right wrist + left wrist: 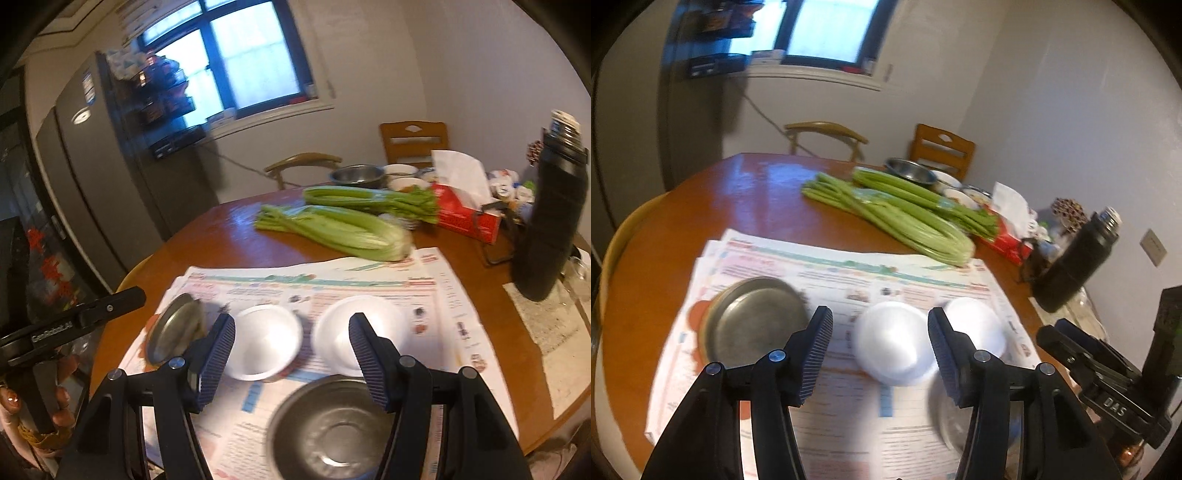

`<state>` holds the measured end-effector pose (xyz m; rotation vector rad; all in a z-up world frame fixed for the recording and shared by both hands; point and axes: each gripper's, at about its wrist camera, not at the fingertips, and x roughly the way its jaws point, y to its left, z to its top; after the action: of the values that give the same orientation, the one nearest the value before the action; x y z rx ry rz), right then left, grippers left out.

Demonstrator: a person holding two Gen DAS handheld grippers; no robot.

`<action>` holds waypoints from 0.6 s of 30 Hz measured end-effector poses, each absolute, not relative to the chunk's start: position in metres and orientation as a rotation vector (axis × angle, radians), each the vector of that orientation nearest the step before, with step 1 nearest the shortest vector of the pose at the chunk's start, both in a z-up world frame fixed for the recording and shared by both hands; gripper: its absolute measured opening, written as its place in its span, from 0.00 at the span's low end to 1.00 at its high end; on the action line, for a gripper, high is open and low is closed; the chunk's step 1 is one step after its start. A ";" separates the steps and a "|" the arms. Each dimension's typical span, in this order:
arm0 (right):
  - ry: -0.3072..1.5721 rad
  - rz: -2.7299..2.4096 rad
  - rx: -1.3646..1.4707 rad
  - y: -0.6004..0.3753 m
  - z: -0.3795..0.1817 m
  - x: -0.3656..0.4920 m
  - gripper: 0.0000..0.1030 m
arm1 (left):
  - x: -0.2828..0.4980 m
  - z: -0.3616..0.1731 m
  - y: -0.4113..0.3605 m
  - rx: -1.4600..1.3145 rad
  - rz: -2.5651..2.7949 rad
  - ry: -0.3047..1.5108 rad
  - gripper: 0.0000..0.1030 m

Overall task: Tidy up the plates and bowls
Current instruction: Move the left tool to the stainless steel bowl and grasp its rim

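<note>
Both grippers hover above the newspaper-covered end of the round table (229, 236), neither carrying anything. Left gripper (881, 354): fingers spread, nothing between the pads. Right gripper (291, 356): fingers also parted, empty; the bowls seen in the gap lie on the paper below.

Task items sit together on the newspaper (369, 280): a flat metal plate (757, 317) at the left edge, two white bowls side by side, the left white bowl (264, 341) and the right white bowl (364, 332), and a steel bowl (332, 428) nearest me, just under the right gripper. More bowls stand at the far side behind the celery (332, 225).

Risks as I judge them:
- Frames are blurred, so depth on a rim is hard for me to read; a closing finger could clip a white bowl's edge and skate it across the paper.
- White bowls look light and may tip or squash under a hard pinch.
- Loose newspaper can drag and carry everything with it.
- The two grippers work near each other; reaching for neighbouring bowls could knock them together.
- The tall black flask (550, 221) stands at the right; a wide swing could topple it.
</note>
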<state>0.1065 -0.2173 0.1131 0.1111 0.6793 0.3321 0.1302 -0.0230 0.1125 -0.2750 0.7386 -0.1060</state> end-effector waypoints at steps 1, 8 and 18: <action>0.681 0.320 0.110 -0.223 0.112 0.107 0.63 | 0.132 0.110 -0.031 -0.269 -0.118 0.745 0.54; 0.708 0.280 0.131 -0.258 0.097 0.108 0.63 | 0.139 0.091 -0.068 -0.249 -0.153 0.788 0.54; 0.757 0.288 0.137 -0.286 0.064 0.091 0.63 | 0.130 0.055 -0.118 -0.169 -0.156 0.852 0.54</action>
<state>0.0907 -0.2859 0.0643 0.1374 0.7571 0.2883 0.1303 -0.1178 0.0551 -0.1685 0.8525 -0.1563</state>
